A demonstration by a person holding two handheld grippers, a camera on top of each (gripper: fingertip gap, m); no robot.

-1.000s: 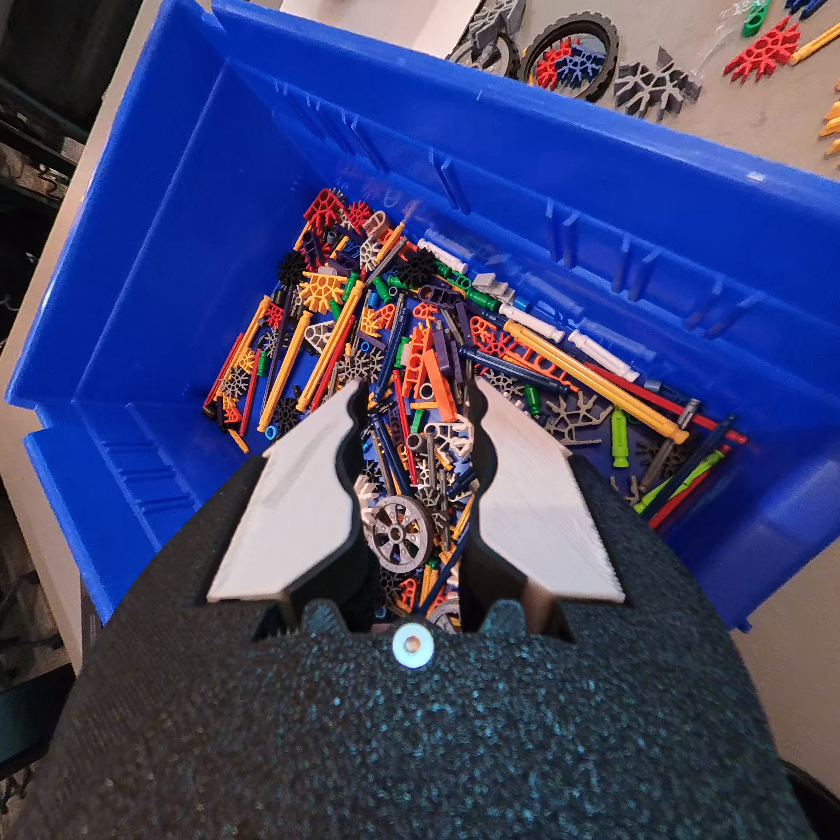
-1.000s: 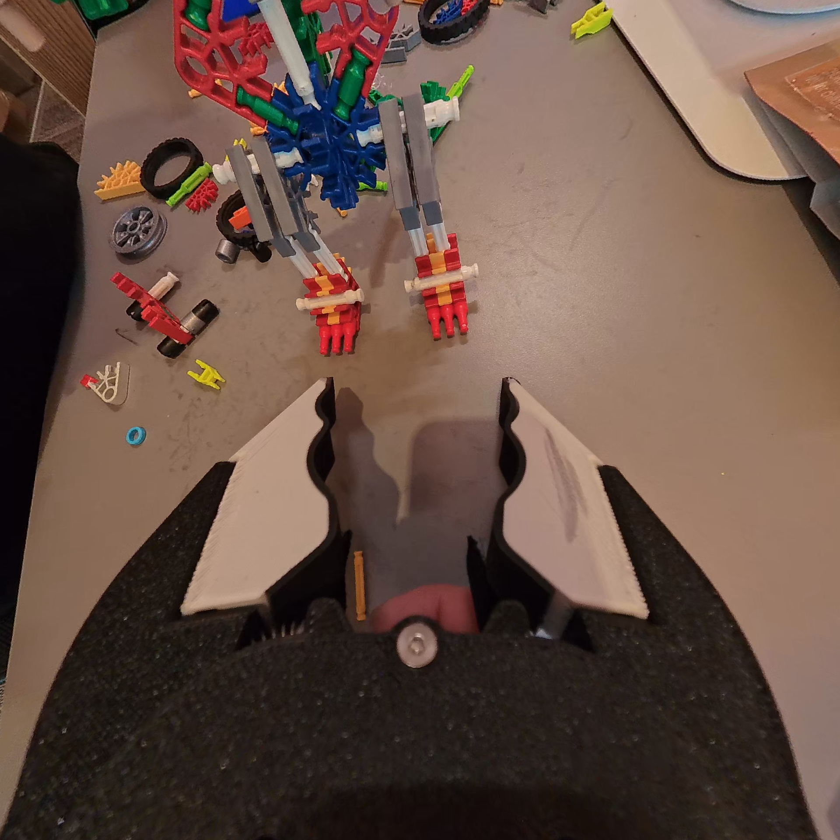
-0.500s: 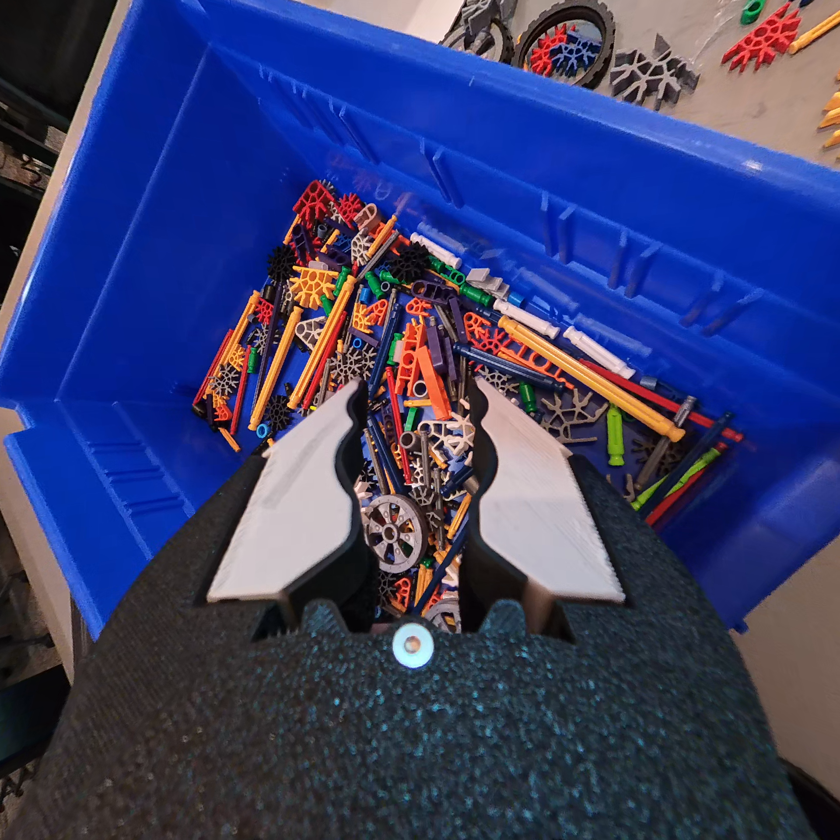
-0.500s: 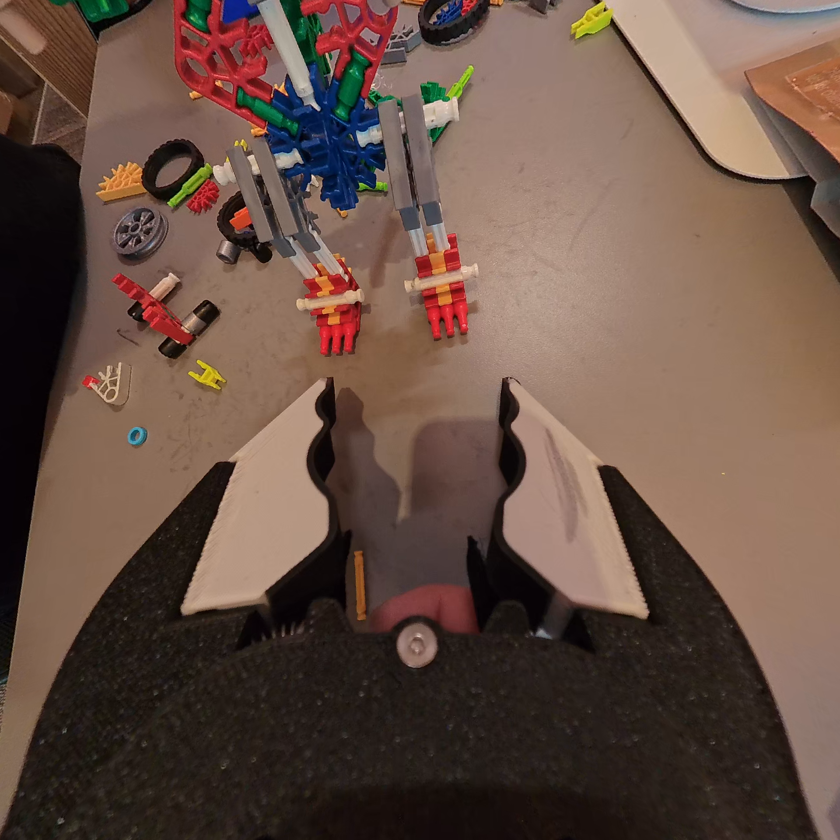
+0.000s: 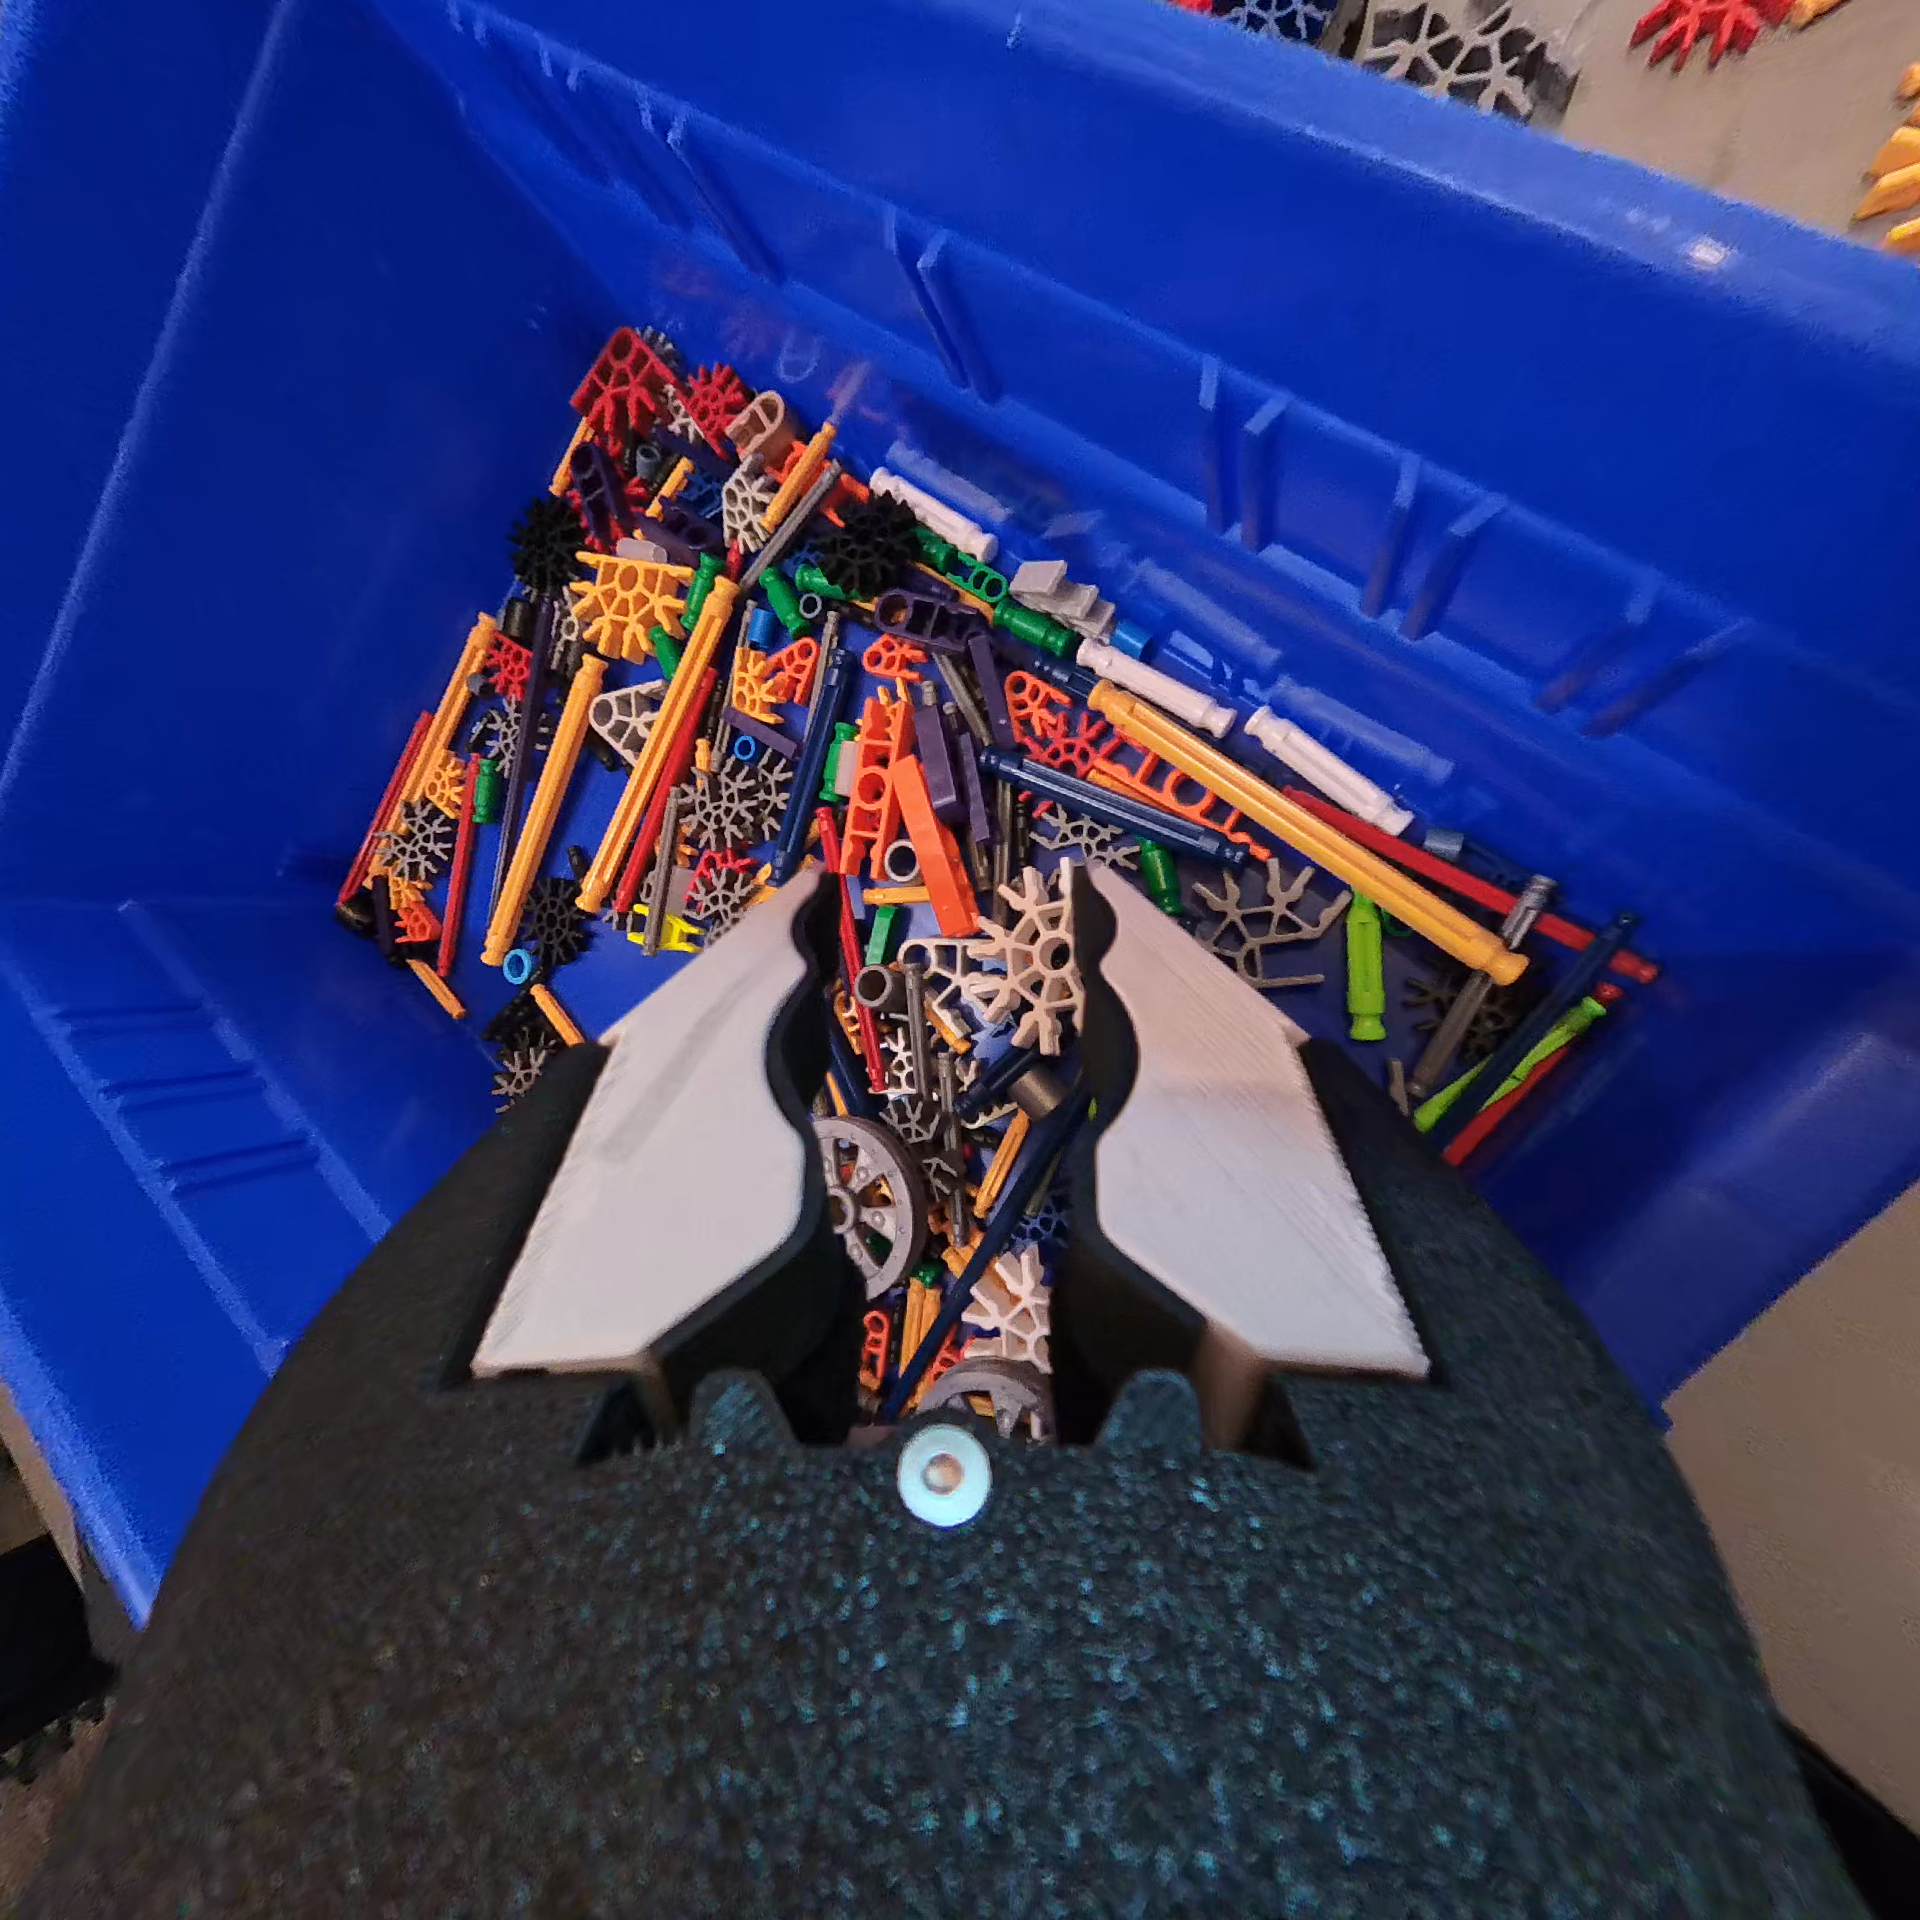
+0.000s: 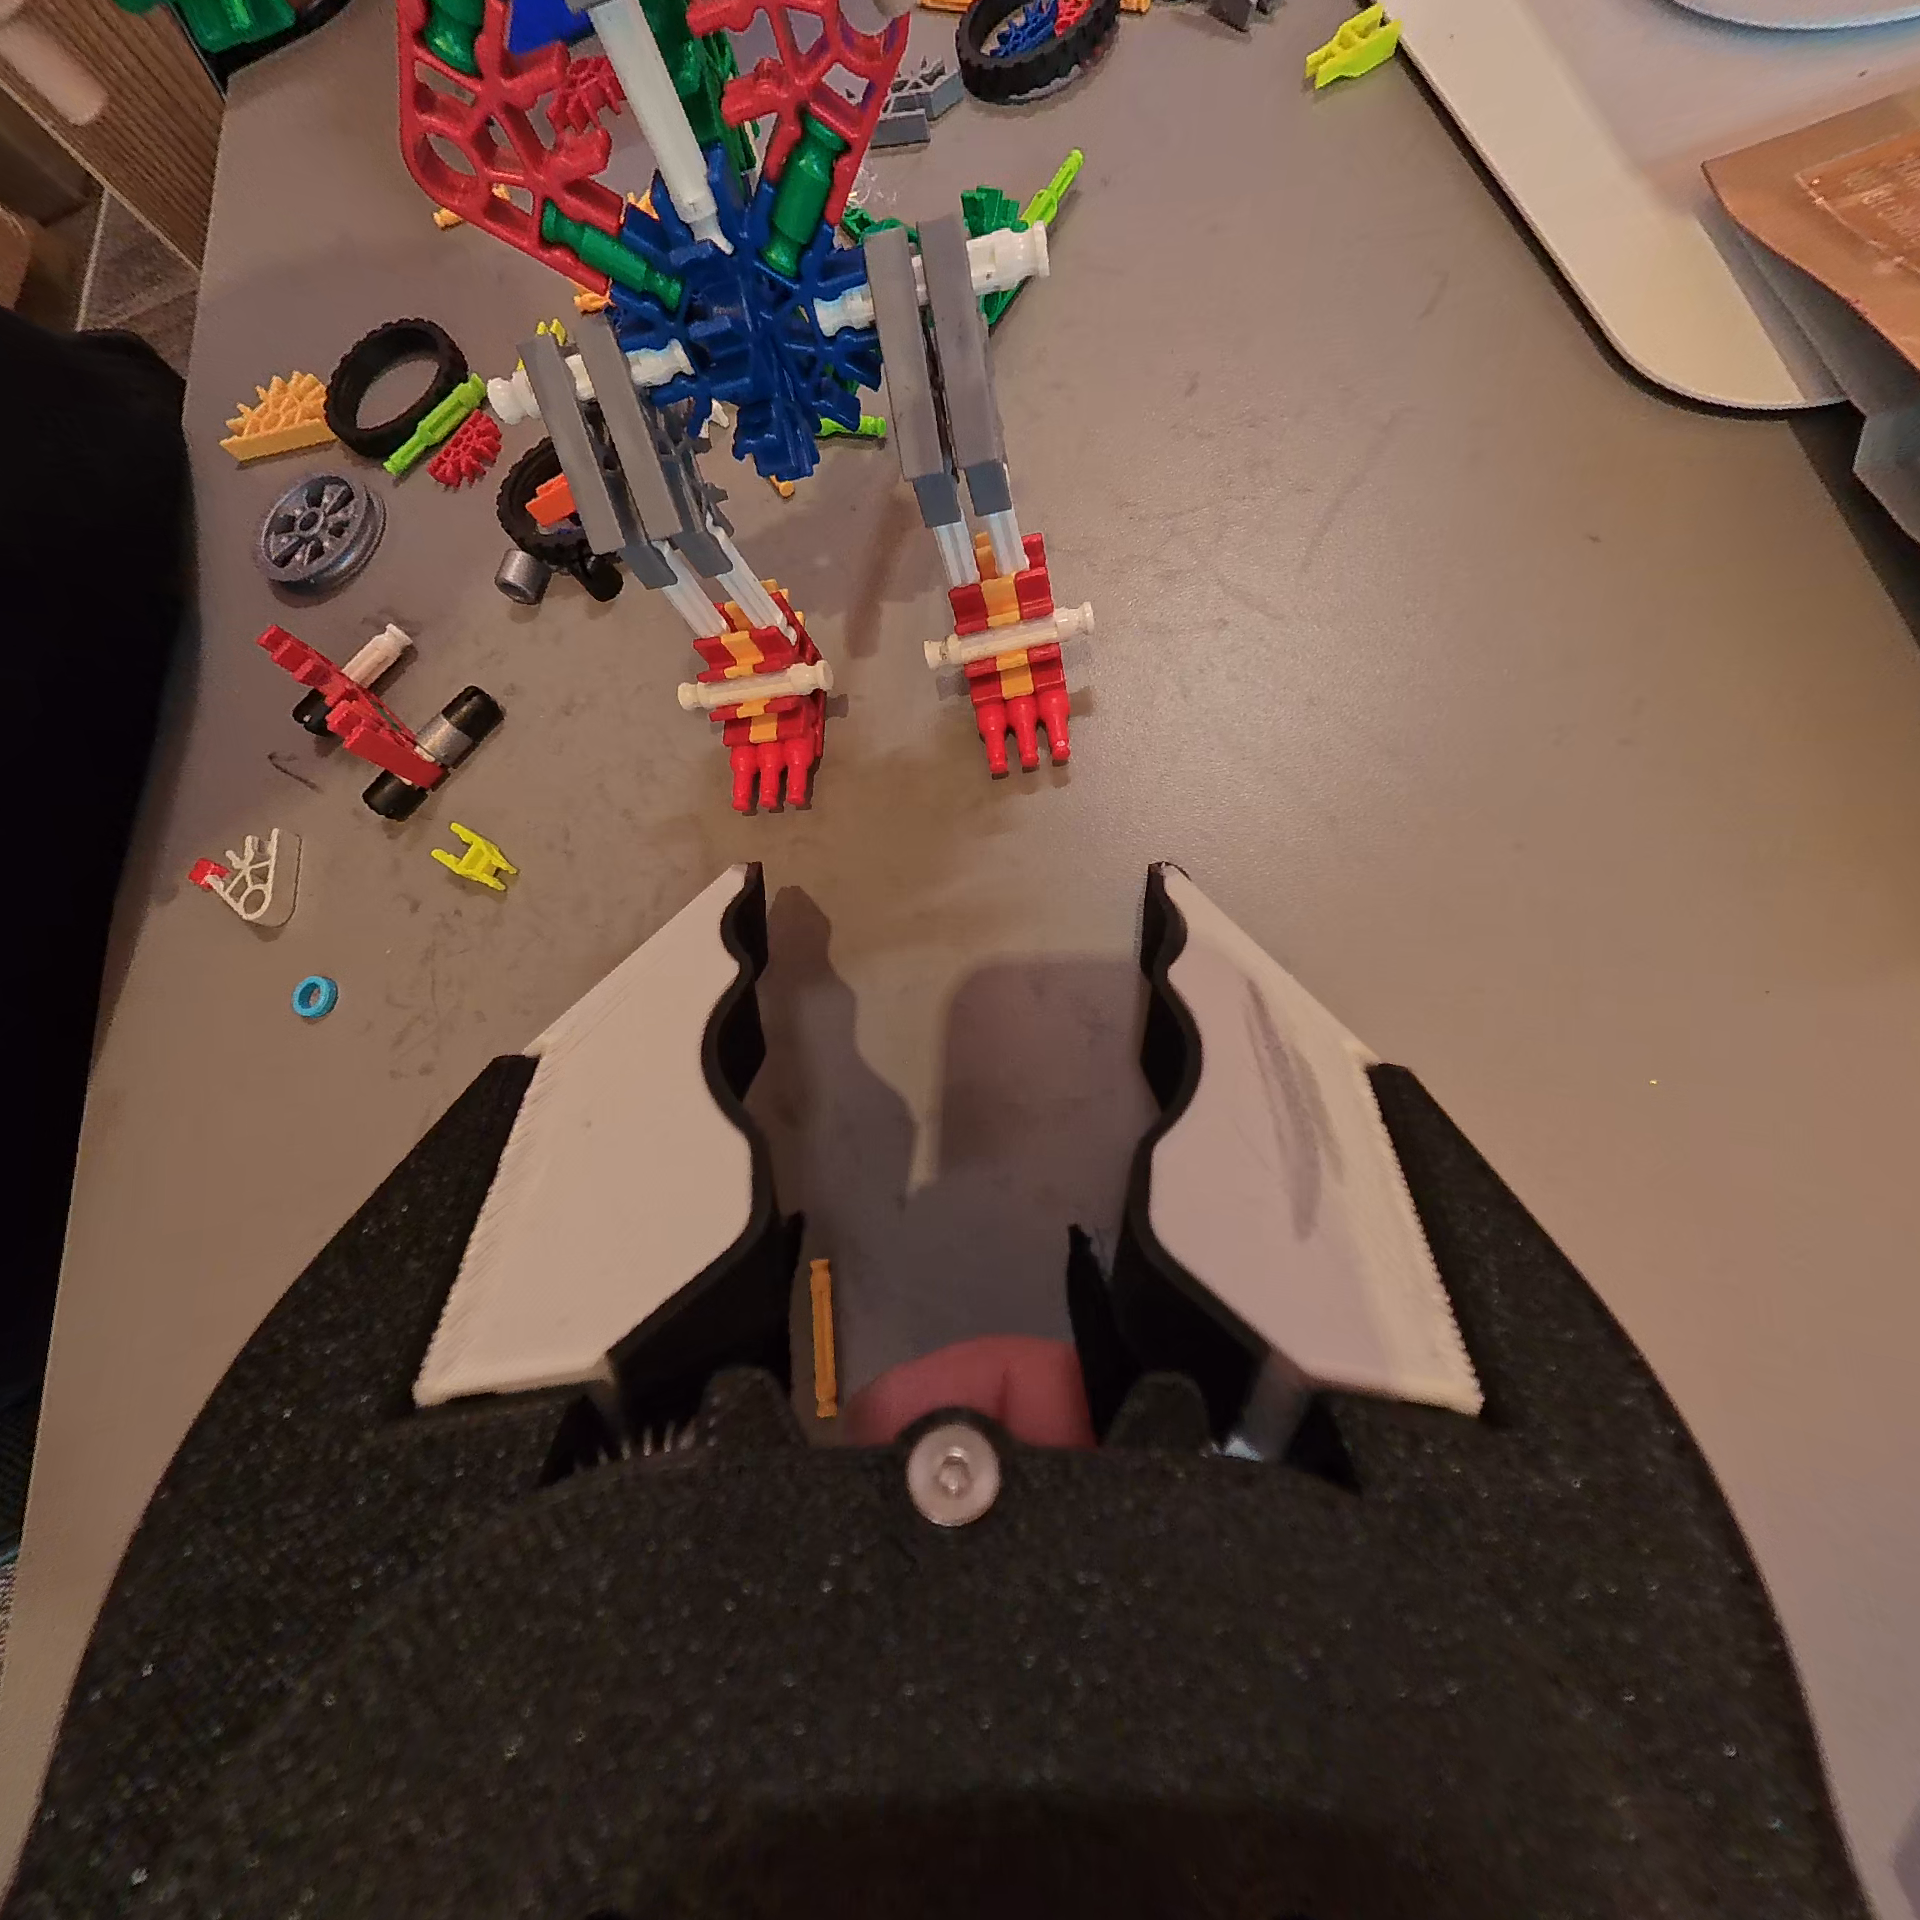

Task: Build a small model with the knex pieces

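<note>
Black foam fills the near part of both views, with two pale fingers reaching forward from it. The left gripper [image 5: 948, 904] hangs over a blue bin [image 5: 312, 436], jaws parted by a moderate gap and holding nothing. Seen in that gap, from near to far, are a grey wheel [image 5: 871, 1195], a dark blue rod [image 5: 987, 1236] slanting up to the right, and a beige snowflake connector [image 5: 1034, 961] just beside the right fingertip. Whether the tips touch the pile cannot be told. Beyond the connector, an orange strip [image 5: 935, 842] points away and slightly left. Farther right of the connector, a long yellow rod [image 5: 1309, 831] runs diagonally, its far end up-left and its near end down-right by the bin wall, with white rods [image 5: 1153, 681] parallel behind it. Left of the connector, bare bin floor [image 5: 260, 997] leaves room up to the ribbed end wall.

The right gripper [image 6: 954, 883] is over a grey table [image 6: 1403, 727], jaws spread wide and empty. Between them lies only bare tabletop; a small orange rod [image 6: 823, 1335] lies lengthwise by the base of the left finger. Ahead of the tips and apart from them stands a toy model [image 6: 748, 312], its two red feet [image 6: 769, 717] pointing toward the gripper. Left of the model are scattered parts: a blue ring [image 6: 315, 997], a yellow clip [image 6: 476, 857], a grey hub [image 6: 320, 525] and a black tyre [image 6: 393, 387]. Right of the model the table is open as far as a pale board [image 6: 1579, 208].
</note>
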